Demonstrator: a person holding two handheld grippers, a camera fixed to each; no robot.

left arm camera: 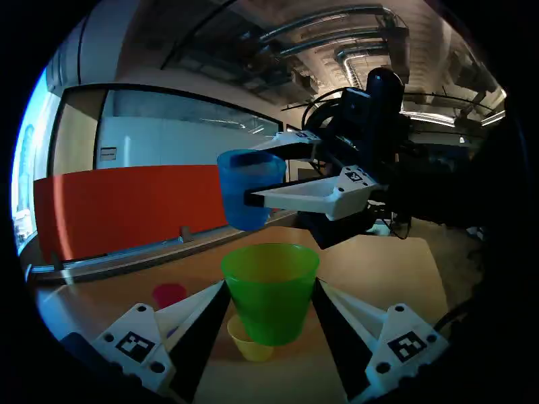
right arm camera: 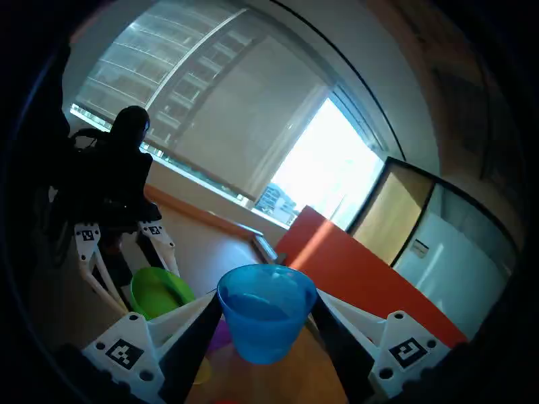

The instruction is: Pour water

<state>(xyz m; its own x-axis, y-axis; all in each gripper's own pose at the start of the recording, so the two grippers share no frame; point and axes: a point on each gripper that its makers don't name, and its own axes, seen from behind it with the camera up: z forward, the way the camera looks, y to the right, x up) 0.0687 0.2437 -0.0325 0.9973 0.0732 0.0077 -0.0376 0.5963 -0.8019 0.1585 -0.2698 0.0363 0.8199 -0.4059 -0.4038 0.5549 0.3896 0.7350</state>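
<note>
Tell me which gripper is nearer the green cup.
Left. The left gripper is shut on the green cup; the right gripper, holding the blue cup, is above and beyond it.

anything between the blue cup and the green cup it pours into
Nothing visible does. The blue cup hangs above the green cup, open air between; the yellow cup sits lower, on the table.

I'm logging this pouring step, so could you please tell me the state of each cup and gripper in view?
Blue cup: roughly upright, held in the air, seems to hold water.
Green cup: upright, held lower than the blue cup.
Yellow cup: standing on the table, mouth up.
Pink cup: standing on the table.
Left gripper: shut on the green cup.
Right gripper: shut on the blue cup.
</note>
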